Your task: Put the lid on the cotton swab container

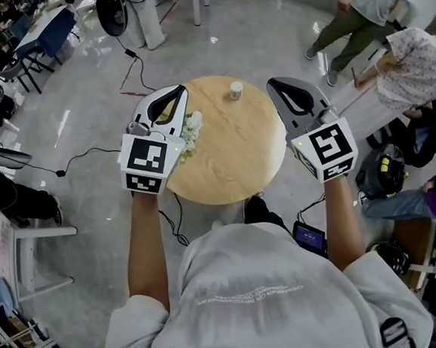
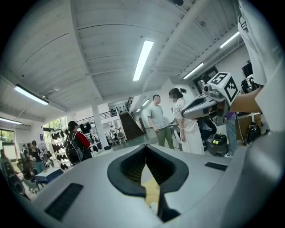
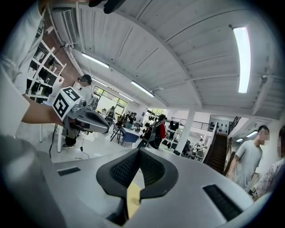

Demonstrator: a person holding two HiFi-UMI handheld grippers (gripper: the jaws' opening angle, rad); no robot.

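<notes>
The cotton swab container [image 1: 235,91] is a small pale cylinder standing upright near the far edge of the round wooden table [image 1: 239,160]; I cannot tell if its top is a separate lid. My left gripper [image 1: 182,90] is held up over the table's left side, jaws closed tip to tip, holding nothing. My right gripper [image 1: 270,84] hovers over the table's right side, also shut and empty. In the left gripper view the left gripper [image 2: 145,146] points level into the room. The right gripper view shows the right gripper [image 3: 139,150] likewise, jaws together.
A bunch of white flowers [image 1: 191,132] lies on the table's left part, under the left gripper. Cables [image 1: 87,152] run across the floor. People [image 1: 356,13] stand at the upper right. A white table [image 1: 35,246] stands at the left, bags [image 1: 385,174] at the right.
</notes>
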